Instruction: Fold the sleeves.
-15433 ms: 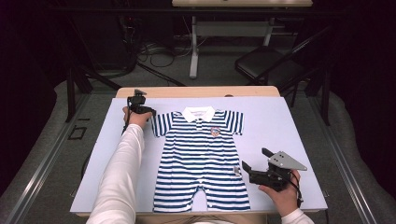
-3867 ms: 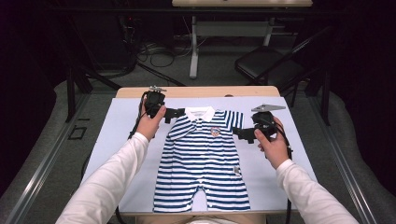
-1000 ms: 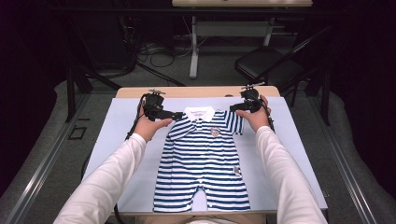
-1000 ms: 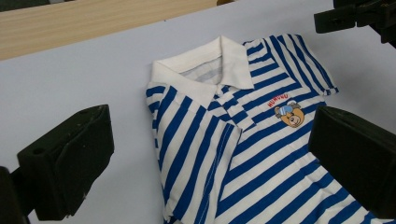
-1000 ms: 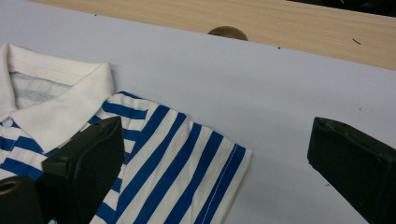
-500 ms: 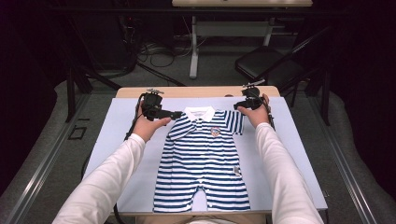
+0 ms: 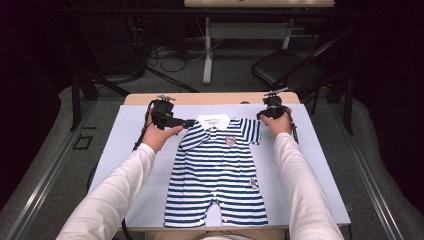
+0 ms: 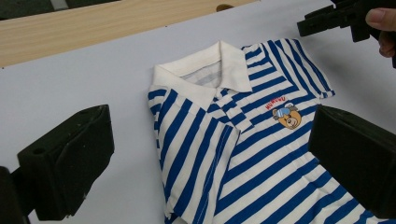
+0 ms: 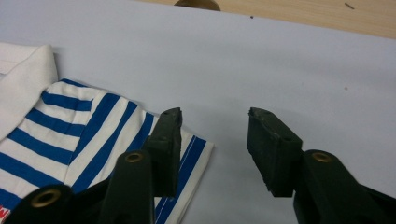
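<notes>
A dark room surrounds a wooden bench (image 7: 210, 98) covered by a pale sheet (image 7: 125, 150), with a folding chair (image 7: 290, 70) and cables on the floor behind it. A baby romper (image 7: 217, 170) with blue and white stripes lies flat and face up in the middle of the sheet, its white collar (image 7: 213, 121) toward the far edge and its 2 legs toward the person. A small bear badge (image 8: 286, 115) sits on the chest.

The left claw (image 7: 186, 122) rests at the romper's left shoulder, level with the collar. In the left gripper view its 2 jaws stand spread wide, with the folded left sleeve (image 8: 196, 154) and the collar lying between and beyond them; the pads touch nothing.

The right claw (image 7: 264, 114) sits at the outer edge of the right sleeve (image 7: 251, 131). In the right gripper view its jaws have just been closing and are now half spread: one jaw lies over the hem of the striped sleeve (image 9: 140, 140), the other stands over bare sheet just beside it. The sleeve's edge lies partly in the gap, not yet pinched.

Both forearms, in white sleeves (image 7: 115, 190), reach in from the near edge on either side of the romper.
</notes>
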